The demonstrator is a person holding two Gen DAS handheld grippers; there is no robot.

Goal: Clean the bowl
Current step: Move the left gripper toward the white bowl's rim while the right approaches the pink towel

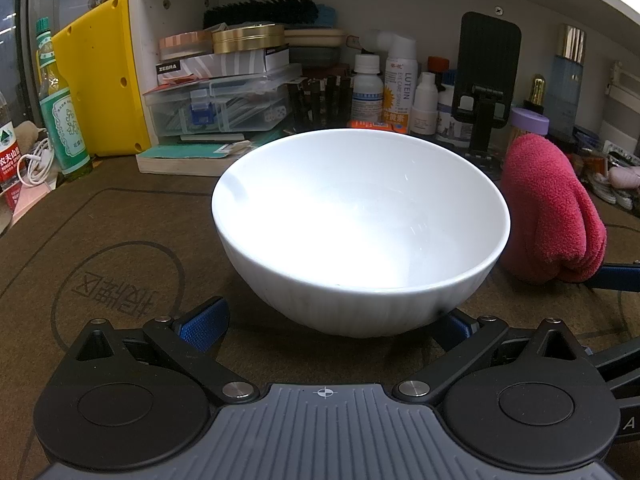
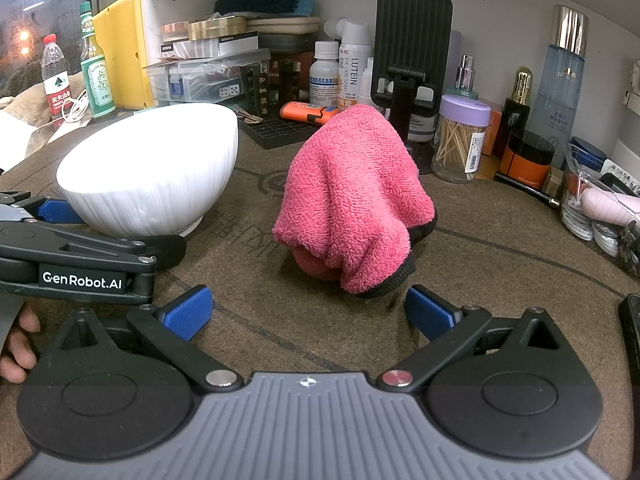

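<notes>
White ribbed bowl (image 1: 360, 232) sits upright on brown mat (image 2: 280, 312), empty inside. Pink terry cloth (image 2: 352, 200) w/ dark edging lies bunched just right of bowl, apart.

- The desk (image 2: 248, 280) is covered by a brown mat printed with dark lines.
- A white bowl (image 1: 360, 232) stands upright on it.
- A pink cloth (image 2: 352, 200) lies heaped just beside the bowl.
- A lilac-lidded toothpick jar (image 2: 460, 140) stands behind the cloth.

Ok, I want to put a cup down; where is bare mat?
Bare mat lies between the bowl and the pink cloth, and left of the bowl. The shelf behind is crowded with bottles.
</notes>
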